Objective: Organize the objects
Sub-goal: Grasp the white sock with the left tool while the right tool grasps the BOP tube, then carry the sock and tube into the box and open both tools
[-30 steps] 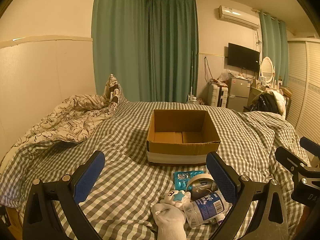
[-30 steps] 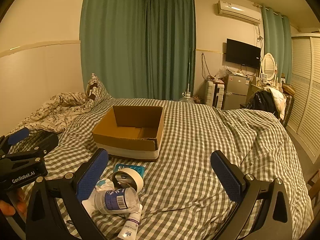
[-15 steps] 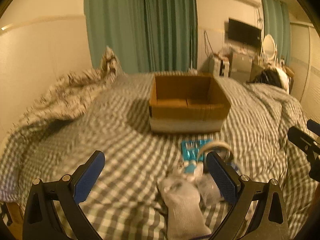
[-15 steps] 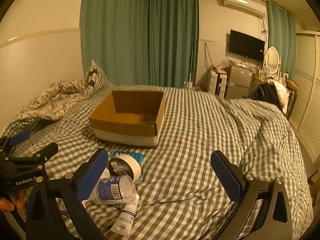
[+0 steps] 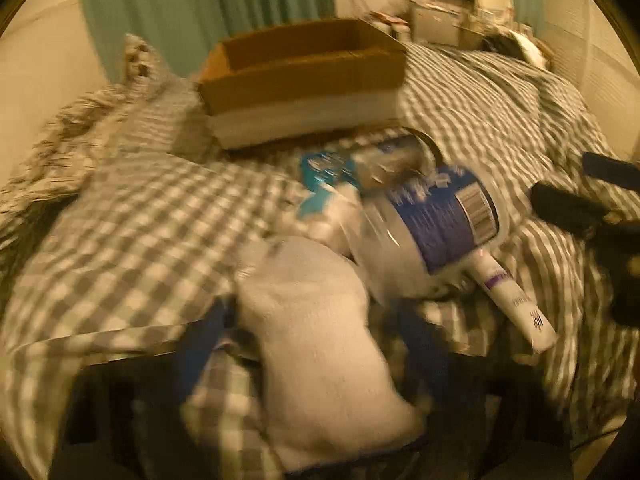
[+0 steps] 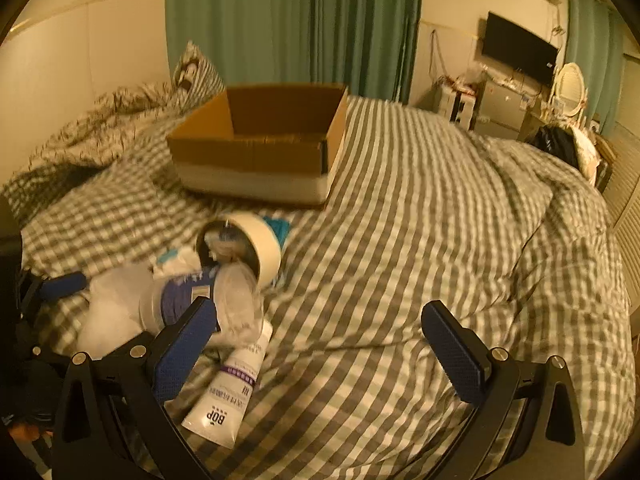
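Observation:
A pile lies on the checked bed: a white sock [image 5: 320, 336], a clear bottle with a blue label [image 5: 432, 228], a white tube [image 5: 516, 304], a tape roll [image 6: 256, 248] and a blue packet [image 5: 324, 168]. The open cardboard box [image 5: 304, 76] sits behind them. My left gripper [image 5: 316, 352] is low over the sock, its blue fingers either side of it, blurred. My right gripper [image 6: 320, 352] is open and empty, its left finger near the bottle [image 6: 192, 300] and tube [image 6: 232, 392].
A crumpled patterned duvet [image 6: 100, 128] lies at the left by the wall. Green curtains [image 6: 288, 20] hang behind the bed. A television [image 6: 516, 52] and cluttered furniture stand at the far right. The checked cover [image 6: 440, 220] stretches right of the pile.
My left gripper has dropped forward and down onto the pile, so the sock now lies between its fingers. My right gripper has moved lower and closer to the bottle and tube.

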`<move>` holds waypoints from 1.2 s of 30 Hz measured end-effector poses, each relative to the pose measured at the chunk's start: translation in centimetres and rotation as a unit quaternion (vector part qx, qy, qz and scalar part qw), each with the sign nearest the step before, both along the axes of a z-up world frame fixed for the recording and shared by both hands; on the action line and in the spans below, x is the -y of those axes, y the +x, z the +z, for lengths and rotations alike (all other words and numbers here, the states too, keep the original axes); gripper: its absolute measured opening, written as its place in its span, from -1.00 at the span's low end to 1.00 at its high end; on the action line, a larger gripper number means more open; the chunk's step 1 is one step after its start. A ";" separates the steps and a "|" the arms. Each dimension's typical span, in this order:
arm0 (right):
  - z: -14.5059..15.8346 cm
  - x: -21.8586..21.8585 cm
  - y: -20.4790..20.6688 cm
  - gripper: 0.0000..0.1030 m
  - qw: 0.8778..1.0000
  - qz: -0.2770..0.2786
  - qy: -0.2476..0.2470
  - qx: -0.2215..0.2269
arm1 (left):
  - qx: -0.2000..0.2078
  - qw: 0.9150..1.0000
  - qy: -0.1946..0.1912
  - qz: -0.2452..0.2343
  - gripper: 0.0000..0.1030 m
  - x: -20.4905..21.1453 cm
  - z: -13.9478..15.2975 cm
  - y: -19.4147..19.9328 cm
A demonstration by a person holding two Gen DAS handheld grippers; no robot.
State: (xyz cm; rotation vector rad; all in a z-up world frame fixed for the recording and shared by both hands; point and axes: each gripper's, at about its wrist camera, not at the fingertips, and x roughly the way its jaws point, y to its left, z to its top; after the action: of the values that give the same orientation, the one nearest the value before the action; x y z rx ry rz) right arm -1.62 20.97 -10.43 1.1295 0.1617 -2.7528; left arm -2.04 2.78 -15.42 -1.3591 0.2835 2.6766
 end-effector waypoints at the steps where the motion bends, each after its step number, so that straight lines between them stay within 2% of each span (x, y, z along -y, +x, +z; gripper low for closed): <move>1: -0.6 0.2 -0.1 0.99 1.000 0.005 0.001 0.009 | 0.005 1.000 -0.005 0.001 0.07 0.2 -0.2 -0.2; 4: -2.8 1.2 -0.5 0.98 0.999 0.024 0.007 0.048 | 0.003 1.000 0.019 0.000 -0.10 0.9 0.3 -0.1; 6: -4.0 1.9 -0.6 0.86 0.997 0.037 0.014 0.064 | -0.002 1.000 0.027 0.003 -0.14 1.2 0.8 0.0; 8: -5.3 2.6 -1.0 0.60 0.995 0.046 0.026 0.084 | -0.011 1.000 0.029 0.004 -0.15 1.5 1.4 0.1; 9: -5.7 2.8 -1.2 0.53 0.994 0.050 0.029 0.092 | -0.014 0.999 0.028 0.005 -0.15 1.6 1.7 0.0; 11: -6.3 2.9 -1.5 0.20 0.992 0.059 0.022 0.105 | -0.020 0.999 0.032 0.006 -0.15 2.0 2.2 0.0; 15: -6.9 2.9 -1.6 -0.15 0.989 0.075 -0.005 0.127 | -0.026 0.999 0.037 0.007 -0.15 2.7 2.9 -0.1; 16: -6.8 2.8 -1.5 -0.40 0.989 0.077 -0.005 0.127 | -0.027 0.999 0.039 0.009 -0.15 2.8 3.1 0.0; 17: -6.7 2.6 -1.3 -0.50 0.989 0.073 -0.001 0.127 | -0.030 0.999 0.043 0.010 -0.15 2.9 3.3 0.1; 26: -3.6 0.8 0.2 -0.51 0.993 0.050 0.008 0.103 | -0.066 0.997 0.047 0.010 -0.15 3.1 6.3 1.1; 31: 0.4 -0.2 0.9 -0.51 0.998 0.040 0.002 0.058 | -0.083 0.995 0.063 0.007 -0.15 3.2 8.2 1.0; 36: 6.0 -0.3 0.1 -0.51 0.999 0.046 0.003 -0.010 | -0.117 0.991 0.063 0.004 -0.15 2.9 11.3 -0.7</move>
State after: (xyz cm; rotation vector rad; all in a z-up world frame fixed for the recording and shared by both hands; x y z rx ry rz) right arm -1.50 21.23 -4.40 1.0696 0.2185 -2.6858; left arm -2.70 -0.10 -4.10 -1.0160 0.1267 2.8078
